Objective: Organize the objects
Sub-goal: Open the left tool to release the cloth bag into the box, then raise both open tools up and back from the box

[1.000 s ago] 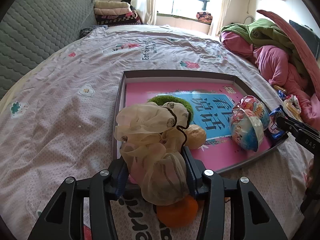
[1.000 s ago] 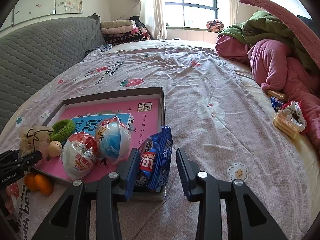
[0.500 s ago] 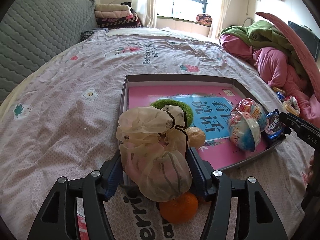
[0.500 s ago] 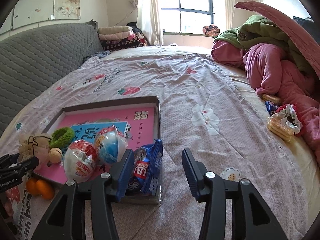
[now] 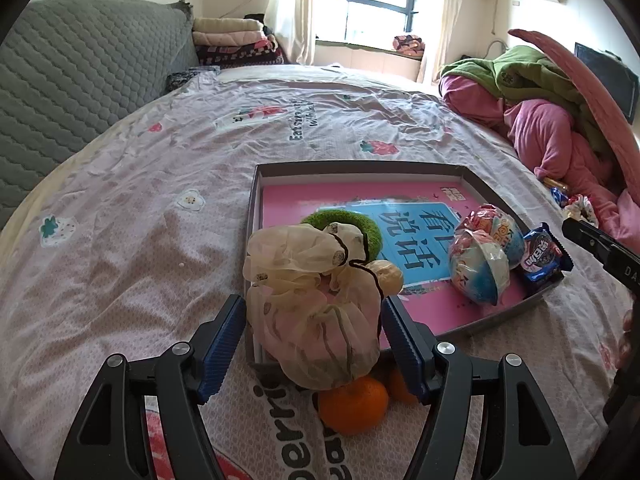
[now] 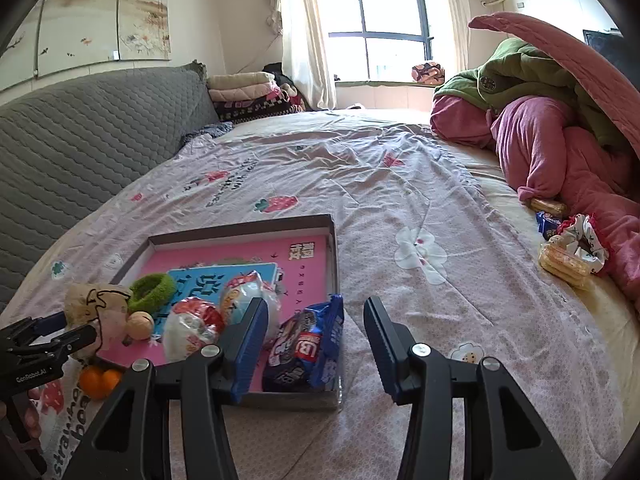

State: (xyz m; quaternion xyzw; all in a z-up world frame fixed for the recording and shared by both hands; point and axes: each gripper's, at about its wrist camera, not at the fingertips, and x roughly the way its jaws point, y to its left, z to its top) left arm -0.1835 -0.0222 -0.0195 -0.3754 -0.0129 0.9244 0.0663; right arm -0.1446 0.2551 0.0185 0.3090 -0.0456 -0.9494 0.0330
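Note:
A shallow grey box (image 5: 360, 169) with a pink book inside lies on the bed. It holds a green hair ring (image 5: 352, 222), two wrapped toy eggs (image 5: 482, 258) and a blue cookie packet (image 5: 540, 258). A cream gauze pouch (image 5: 316, 300) sits on the box's near corner. My left gripper (image 5: 312, 340) is open, its fingers either side of the pouch. My right gripper (image 6: 316, 344) is open and empty, just behind the cookie packet (image 6: 308, 348) in the box (image 6: 240, 228).
Two oranges (image 5: 354, 404) lie on the sheet below the pouch, outside the box. Biscuit packs (image 6: 564, 262), a frilled scrunchie (image 6: 584, 236) and a blue wrapper (image 6: 547, 222) lie at the right by the pink bedding (image 6: 560, 152). A grey headboard (image 6: 80, 132) stands left.
Both grippers opened and drew back. The left let go of the pouch on the box corner; the right let go of the cookie packet in the box.

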